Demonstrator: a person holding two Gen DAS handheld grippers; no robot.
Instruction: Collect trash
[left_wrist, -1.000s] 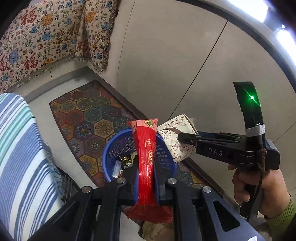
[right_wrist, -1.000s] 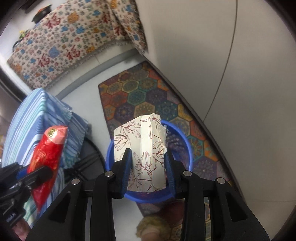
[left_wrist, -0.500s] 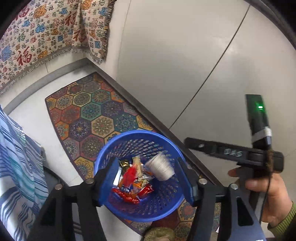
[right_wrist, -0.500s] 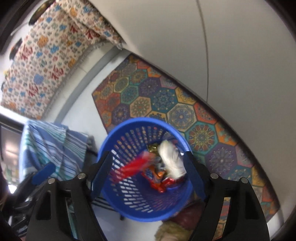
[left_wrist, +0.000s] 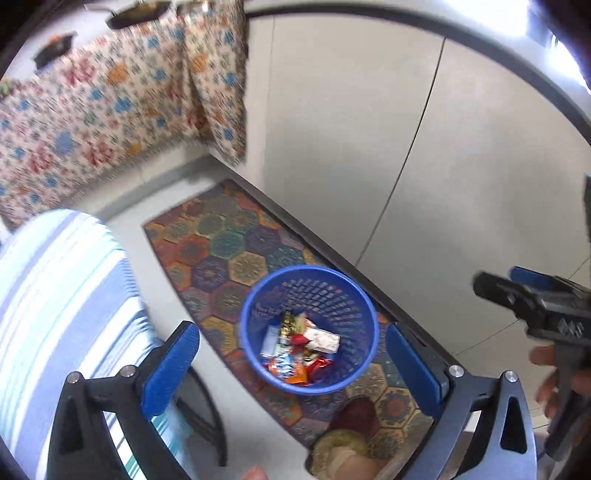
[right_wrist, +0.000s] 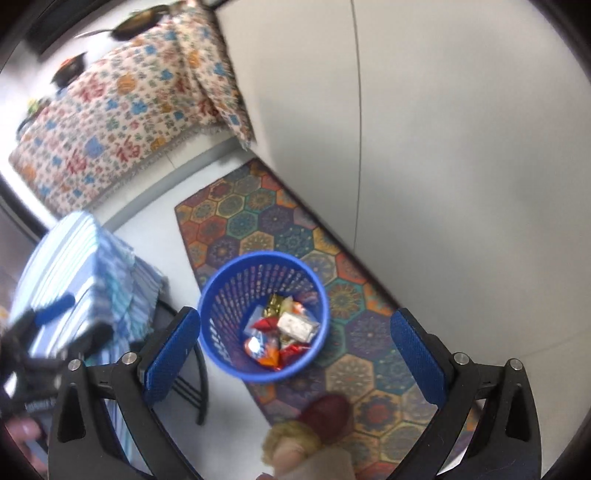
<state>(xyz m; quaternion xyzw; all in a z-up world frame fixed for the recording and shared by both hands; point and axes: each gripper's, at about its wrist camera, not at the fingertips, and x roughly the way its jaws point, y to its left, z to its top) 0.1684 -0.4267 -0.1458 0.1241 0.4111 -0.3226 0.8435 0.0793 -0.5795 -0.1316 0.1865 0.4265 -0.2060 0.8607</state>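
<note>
fingers (left_wrist: 173, 360) opening wide above basket (left_wrist: 258, 354)

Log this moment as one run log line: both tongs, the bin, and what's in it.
left tongs: opening, empty | right tongs: opening, empty | bin: on rug, upright | trash: inside bin

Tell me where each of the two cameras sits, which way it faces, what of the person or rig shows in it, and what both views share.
Left wrist: on the left gripper, facing steeply down at the blue basket of wrappers; its opening jaws hold nothing; the right gripper and hand show at right, a slippered foot below.
Right wrist: on the right gripper, facing down at the blue basket; jaws opening, empty; the left gripper blurs at left.
Shared: basket, hexagon rug, striped cloth, foot.
</note>
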